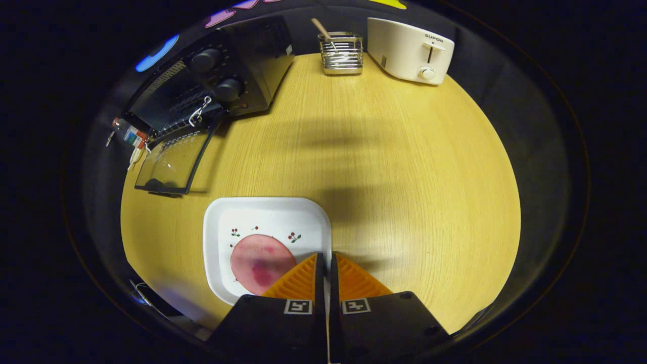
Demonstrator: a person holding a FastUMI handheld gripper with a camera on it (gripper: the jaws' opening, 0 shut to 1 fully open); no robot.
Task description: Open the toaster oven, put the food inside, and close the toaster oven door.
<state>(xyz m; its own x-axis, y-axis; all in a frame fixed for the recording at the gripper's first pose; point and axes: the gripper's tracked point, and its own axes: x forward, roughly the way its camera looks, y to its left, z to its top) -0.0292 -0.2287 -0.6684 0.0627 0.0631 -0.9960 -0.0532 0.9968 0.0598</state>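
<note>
A black toaster oven (pixel 237 65) with two knobs stands at the table's far left corner. Its glass door (pixel 172 162) is folded down open, and the rack inside shows. Nearer, a white square plate (pixel 268 215) with small cherry prints carries a round pink slice of food (pixel 260 263). My gripper (pixel 324 263) has its orange fingers (pixel 298 280) closed together on the plate's right rim, a thin strip of which shows between them. The slice lies just left of the fingers.
A white pop-up toaster (pixel 409 50) stands at the back right, with a wire holder (pixel 342 53) holding a wooden utensil beside it. Small coloured items (pixel 129 135) hang off the table left of the oven. Bare wooden table (pixel 404 177) stretches ahead and to the right.
</note>
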